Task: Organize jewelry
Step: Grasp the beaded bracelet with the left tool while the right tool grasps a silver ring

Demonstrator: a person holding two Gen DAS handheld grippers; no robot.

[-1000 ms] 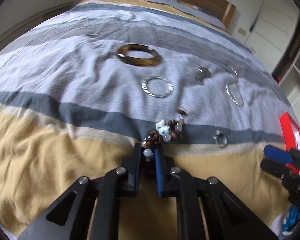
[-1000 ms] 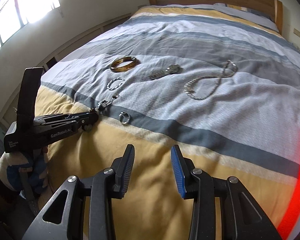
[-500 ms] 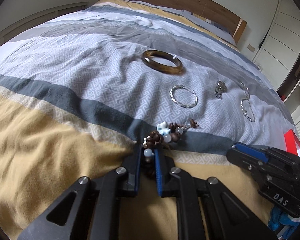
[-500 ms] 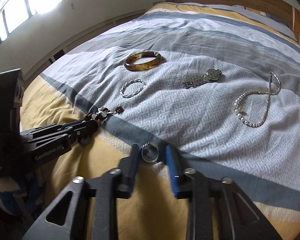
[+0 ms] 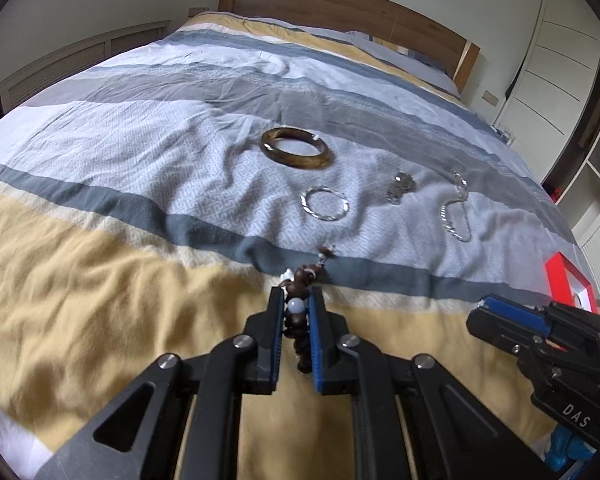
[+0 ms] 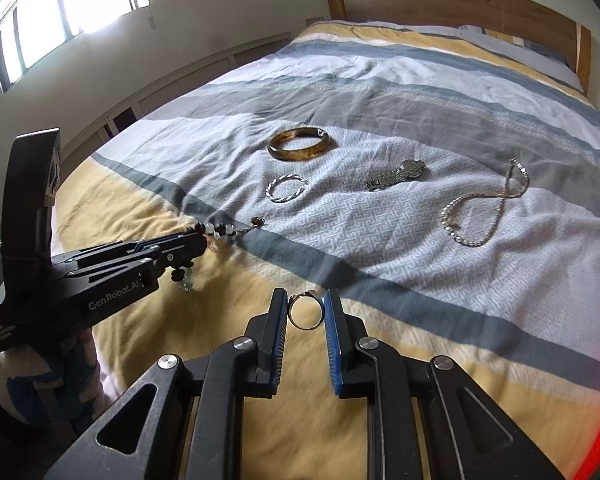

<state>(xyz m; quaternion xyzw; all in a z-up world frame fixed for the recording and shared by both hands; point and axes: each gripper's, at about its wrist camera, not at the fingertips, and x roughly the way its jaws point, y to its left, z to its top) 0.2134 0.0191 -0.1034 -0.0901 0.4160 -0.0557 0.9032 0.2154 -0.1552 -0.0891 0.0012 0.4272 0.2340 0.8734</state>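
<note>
Left claw (image 5: 296, 308) clamped on bead bracelet (image 5: 300, 280), lifted off yellow bedspread (image 5: 100, 280) for carrying. Right claw (image 6: 305, 316) pinched on ring (image 6: 306, 312), likewise raised. Farther off: bangle (image 6: 300, 144), twisted hoop (image 6: 286, 188), watch (image 6: 398, 174), chain (image 6: 484, 208) at right, spread apart for easy picking.

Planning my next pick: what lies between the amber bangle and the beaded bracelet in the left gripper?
The twisted silver hoop, lying flat on the bedspread, clear in the left wrist view.

Both rigs are matte black plastic with silver screws; the left gripper (image 6: 204, 246) has white "GenRobot.AI" lettering, and the right gripper (image 6: 306, 312) has blue ribbed finger pads (image 6: 333, 344).
</note>
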